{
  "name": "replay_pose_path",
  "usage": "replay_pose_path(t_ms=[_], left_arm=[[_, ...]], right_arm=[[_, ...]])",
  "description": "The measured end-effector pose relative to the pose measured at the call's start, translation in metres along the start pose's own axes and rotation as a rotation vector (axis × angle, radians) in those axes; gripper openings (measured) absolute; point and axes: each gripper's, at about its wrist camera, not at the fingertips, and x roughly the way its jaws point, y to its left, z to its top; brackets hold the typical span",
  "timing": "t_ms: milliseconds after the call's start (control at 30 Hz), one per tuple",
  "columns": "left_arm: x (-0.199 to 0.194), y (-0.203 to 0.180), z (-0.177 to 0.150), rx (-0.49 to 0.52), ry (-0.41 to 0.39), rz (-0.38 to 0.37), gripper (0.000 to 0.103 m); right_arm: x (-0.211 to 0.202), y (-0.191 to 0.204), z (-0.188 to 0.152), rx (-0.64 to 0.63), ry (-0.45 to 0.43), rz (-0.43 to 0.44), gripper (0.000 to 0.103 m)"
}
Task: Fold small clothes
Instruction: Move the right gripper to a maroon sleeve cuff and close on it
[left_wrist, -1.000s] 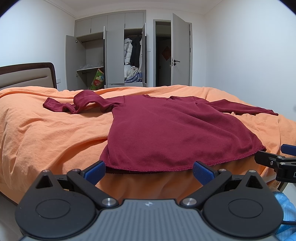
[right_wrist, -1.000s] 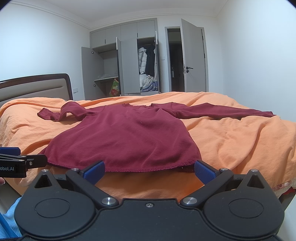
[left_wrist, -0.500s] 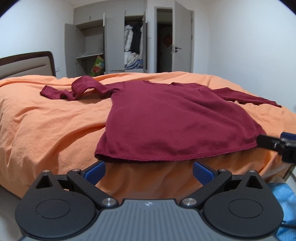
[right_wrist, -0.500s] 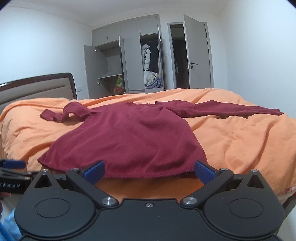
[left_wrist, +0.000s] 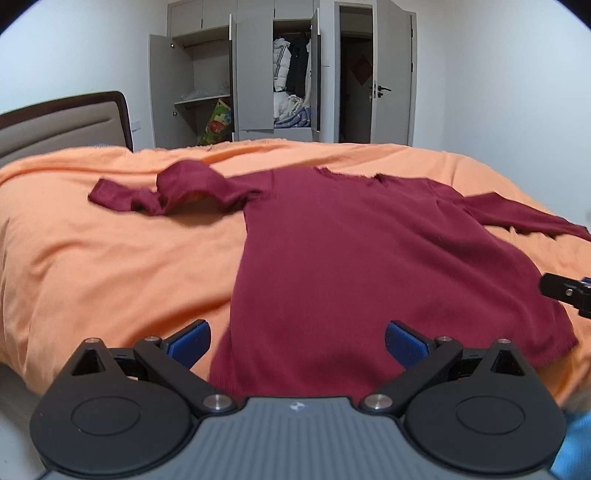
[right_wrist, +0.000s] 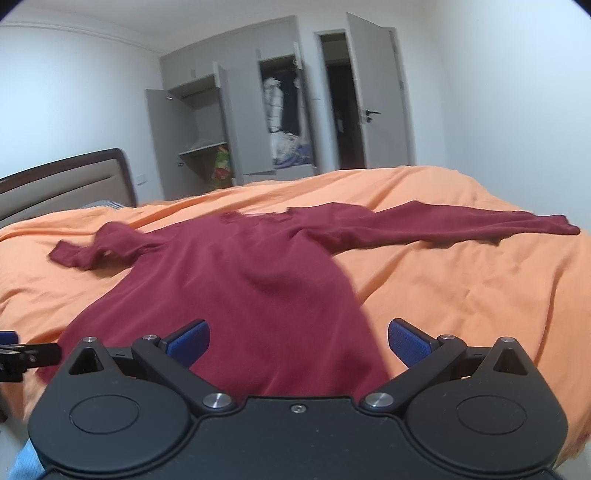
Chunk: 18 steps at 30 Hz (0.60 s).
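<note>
Left gripper (left_wrist: 297, 341): we hold it spread over the hem.
Right gripper (right_wrist: 298, 341): ours, spread too.
Sweater (left_wrist: 369, 266): flat on the bed (left_wrist: 110, 258), at 12 o'clock.

Your sweater (left_wrist: 369, 258) lies flat on the bed (left_wrist: 110, 258), hem near you, collar far. One sleeve (right_wrist: 443, 225) runs right; the other (left_wrist: 166, 188) is bunched left. The wardrobe (left_wrist: 255, 74) stands behind the bed.

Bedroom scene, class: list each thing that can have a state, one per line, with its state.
Maroon top: spread flat, unfolded.
Left sleeve: bunched and humped.
Right sleeve: stretched straight out.
Left gripper: open, holding nothing.
Right gripper: open, holding nothing.
Wardrobe doors: open.
Room door: open.
Orange bedcover: wrinkled.
</note>
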Motion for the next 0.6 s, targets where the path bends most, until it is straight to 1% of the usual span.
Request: replay_pose_path(t_ms=[67,133,267,400,600], left_arm=[[0.012,-0.005,0.019,0.004,0.000,0.024,0.103],[0.025,-0.012,0.039,0.010,-0.010,0.029,0.103],[0.056,-0.033,0.077,0.042,-0.026,0.041,0.103],[0.081,-0.057,0.108,0.077,-0.041,0.026,0.103],[0.125,-0.088,0.142,0.103,-0.056,-0.007,0.103]], right_arm=[[0.013,-0.008,0.017,0.010,0.029,-0.041,0.103],[0.026,-0.017,0.032,0.006,0.060,-0.086,0.103],[0.043,-0.038,0.056,0.015,0.058,-0.128,0.103],[0.058,-0.062,0.076,0.034,0.051,-0.163,0.103],[0.081,-0.093,0.096,0.062,0.058,-0.217,0.103]])
